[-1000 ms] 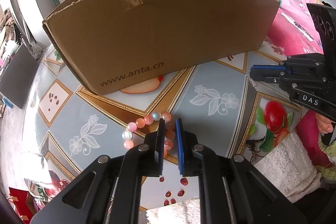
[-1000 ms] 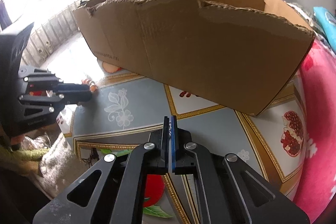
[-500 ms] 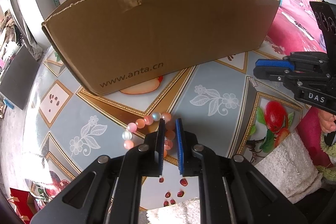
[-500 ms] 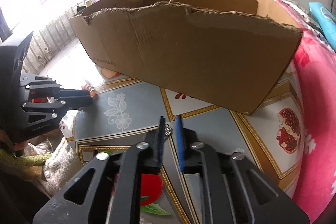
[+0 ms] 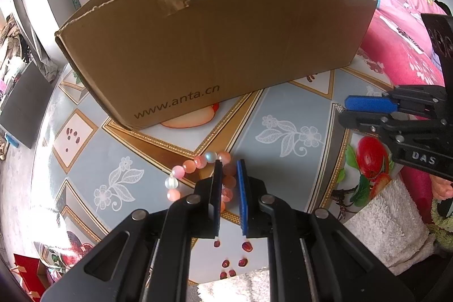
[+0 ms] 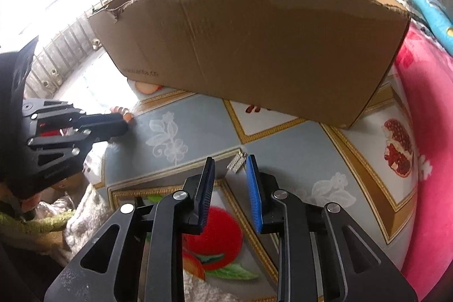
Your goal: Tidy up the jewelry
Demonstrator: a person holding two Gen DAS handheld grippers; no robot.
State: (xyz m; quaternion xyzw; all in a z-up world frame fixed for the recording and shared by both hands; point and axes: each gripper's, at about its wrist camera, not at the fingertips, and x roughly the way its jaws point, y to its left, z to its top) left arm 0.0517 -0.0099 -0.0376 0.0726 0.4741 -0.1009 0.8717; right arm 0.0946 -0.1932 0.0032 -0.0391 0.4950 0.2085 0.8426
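- My left tool (image 5: pixel 228 169) pinches the bead bracelet (image 5: pixel 198 174) on the desk (image 5: pixel 283 109).
- My right tool (image 6: pixel 230 166) is parted, nothing gripped; silver earring (image 6: pixel 237 162) lies just ahead.
- Best lowered squarely before closing.

White towel (image 5: pixel 388 214) near pink blanket (image 5: pixel 402 41); black screen (image 5: pixel 25 104) left.

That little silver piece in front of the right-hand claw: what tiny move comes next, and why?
Probably ease the right gripper down and close on the silver piece. Its jaws stand apart, with the piece lying on the table at their tips, not yet pinched; the cardboard box waits behind.
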